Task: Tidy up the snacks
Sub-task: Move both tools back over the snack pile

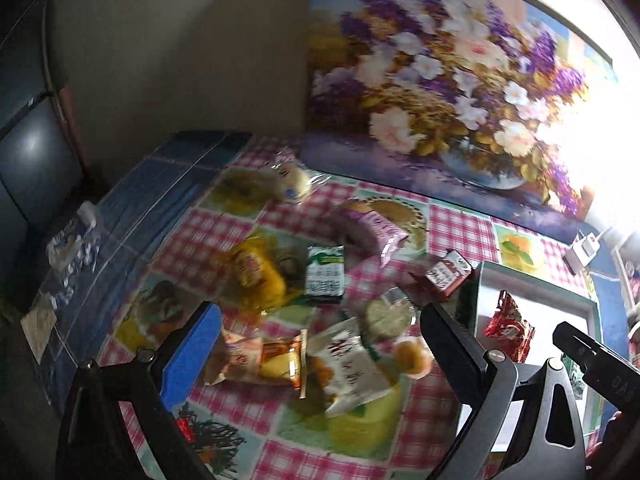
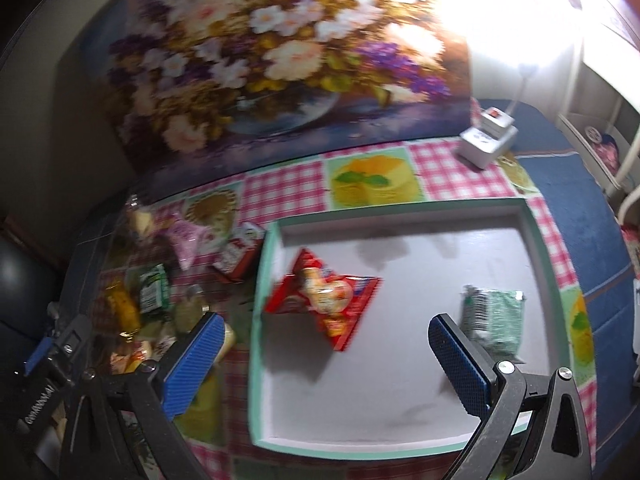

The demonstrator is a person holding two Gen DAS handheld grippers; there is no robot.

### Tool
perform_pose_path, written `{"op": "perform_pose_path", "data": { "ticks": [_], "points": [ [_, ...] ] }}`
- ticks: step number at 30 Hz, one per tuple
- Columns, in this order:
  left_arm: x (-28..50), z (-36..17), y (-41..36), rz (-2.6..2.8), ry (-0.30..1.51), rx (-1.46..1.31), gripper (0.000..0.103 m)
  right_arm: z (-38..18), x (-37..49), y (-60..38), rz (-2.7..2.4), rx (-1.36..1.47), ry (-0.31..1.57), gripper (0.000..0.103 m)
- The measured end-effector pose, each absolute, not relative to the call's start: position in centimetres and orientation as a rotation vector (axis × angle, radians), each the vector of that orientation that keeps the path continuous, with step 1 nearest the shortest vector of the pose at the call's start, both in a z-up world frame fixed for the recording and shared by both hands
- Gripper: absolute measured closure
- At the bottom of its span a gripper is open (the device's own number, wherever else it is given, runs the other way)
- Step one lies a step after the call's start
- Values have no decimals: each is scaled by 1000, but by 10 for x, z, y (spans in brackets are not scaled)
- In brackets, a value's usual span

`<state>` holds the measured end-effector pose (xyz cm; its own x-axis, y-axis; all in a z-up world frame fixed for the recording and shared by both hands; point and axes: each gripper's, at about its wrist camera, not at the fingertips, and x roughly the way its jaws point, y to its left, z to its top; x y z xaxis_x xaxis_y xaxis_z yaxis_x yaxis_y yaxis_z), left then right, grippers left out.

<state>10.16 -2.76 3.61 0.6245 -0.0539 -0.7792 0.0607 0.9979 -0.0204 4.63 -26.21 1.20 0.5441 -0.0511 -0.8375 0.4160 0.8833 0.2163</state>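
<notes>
Several snack packets lie on the checked tablecloth: a yellow one (image 1: 256,272), a green-white one (image 1: 325,276), a pink one (image 1: 376,228), a red-white one (image 1: 446,272), a round cracker pack (image 1: 390,314) and a white packet (image 1: 352,364). My left gripper (image 1: 320,344) is open above them, holding nothing. A teal-rimmed white tray (image 2: 400,452) holds a red packet (image 2: 326,300) and a green packet (image 2: 494,316). My right gripper (image 2: 324,360) is open and empty above the tray. The tray (image 1: 592,304) and red packet (image 1: 510,328) also show in the left wrist view.
A large flower painting (image 1: 448,92) leans against the wall behind the table. A white adapter block (image 2: 486,140) sits at the far right. A bread roll in clear wrap (image 1: 288,180) lies near the painting. Blue cloth (image 1: 132,200) covers the table's left edge.
</notes>
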Motion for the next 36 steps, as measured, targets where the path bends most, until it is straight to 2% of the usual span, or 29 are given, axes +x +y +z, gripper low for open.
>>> {"op": "perform_pose_path", "data": {
  "ticks": [14, 26, 36],
  "points": [
    [99, 27, 71, -20, 942, 5, 3, 14, 73, -178, -81, 333, 979, 0],
    [76, -32, 114, 28, 1123, 49, 3, -30, 95, -103, 66, 189, 1101, 0],
    [65, -71, 134, 59, 1207, -34, 4, -62, 109, -88, 106, 115, 1151, 11]
  ]
}}
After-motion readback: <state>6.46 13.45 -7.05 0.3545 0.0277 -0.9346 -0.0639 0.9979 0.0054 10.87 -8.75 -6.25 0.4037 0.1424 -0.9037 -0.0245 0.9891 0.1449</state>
